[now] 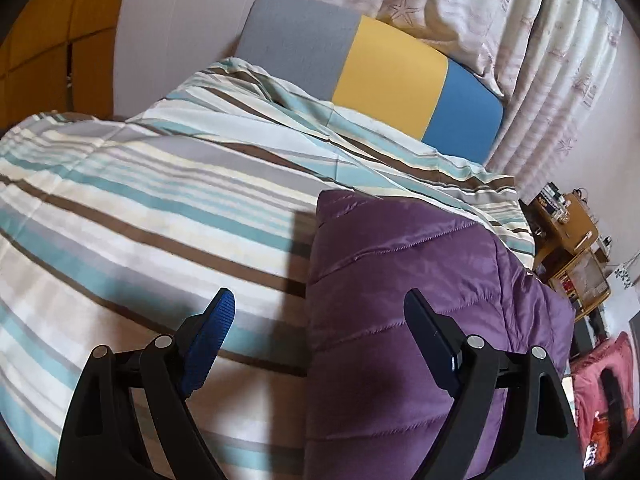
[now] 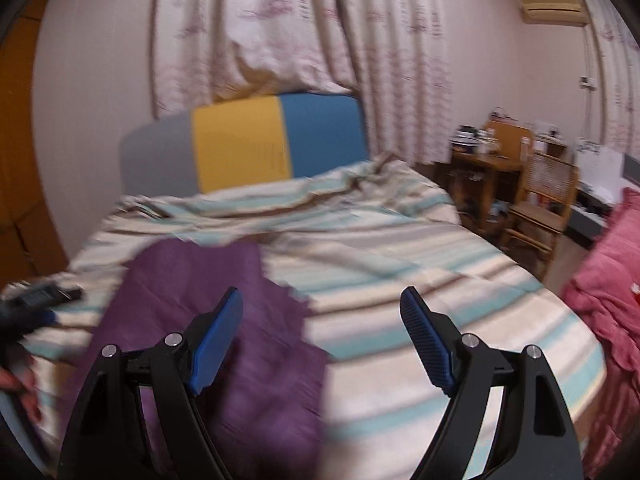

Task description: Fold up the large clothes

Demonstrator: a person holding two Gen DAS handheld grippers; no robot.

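Observation:
A purple quilted jacket [image 1: 420,280] lies folded into a thick block on the striped bed cover [image 1: 140,208]. My left gripper [image 1: 320,312] hovers over its left edge, jaws wide apart, nothing between them. In the right wrist view the same purple jacket [image 2: 224,320] lies flat on the striped cover [image 2: 420,280], blurred by motion. My right gripper [image 2: 322,308] is raised above the jacket's right edge, open and holding nothing. The other gripper [image 2: 36,300] shows as a dark blurred shape at the left edge.
A grey, yellow and blue headboard [image 2: 256,144] stands at the far end under patterned curtains [image 2: 280,24]. A wooden desk with clutter [image 2: 492,160] and a wooden chair [image 2: 544,200] stand right of the bed. A pink cloth heap [image 2: 612,288] lies at the right.

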